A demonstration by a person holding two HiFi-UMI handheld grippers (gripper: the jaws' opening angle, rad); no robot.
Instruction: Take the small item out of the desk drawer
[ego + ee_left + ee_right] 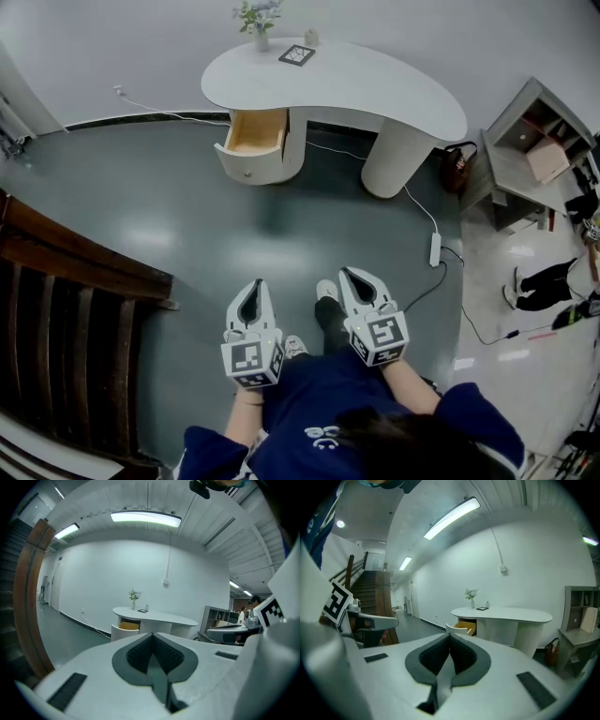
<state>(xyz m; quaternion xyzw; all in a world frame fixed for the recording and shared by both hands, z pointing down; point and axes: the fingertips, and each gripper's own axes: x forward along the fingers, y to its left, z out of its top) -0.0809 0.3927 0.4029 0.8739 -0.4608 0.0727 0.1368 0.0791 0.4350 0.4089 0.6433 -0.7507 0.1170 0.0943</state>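
Note:
A white curved desk (337, 86) stands against the far wall, several steps away. Its drawer (255, 137) is pulled out at the desk's left end, and the wooden inside looks bare from here; no small item shows. The same desk (157, 617) and drawer (125, 626) show small in the left gripper view, and the desk (506, 615) with its drawer (463, 628) in the right gripper view. My left gripper (252, 290) and right gripper (352, 277) are held side by side in front of me, both shut with nothing between the jaws.
A dark wooden stair rail (75, 309) runs along the left. A power strip with cables (436, 248) lies on the grey floor right of the desk. A grey shelf unit (530, 155) stands at the right, a person's legs (544, 286) beyond it. A plant vase (260, 21) and a framed tile (297, 54) sit on the desk.

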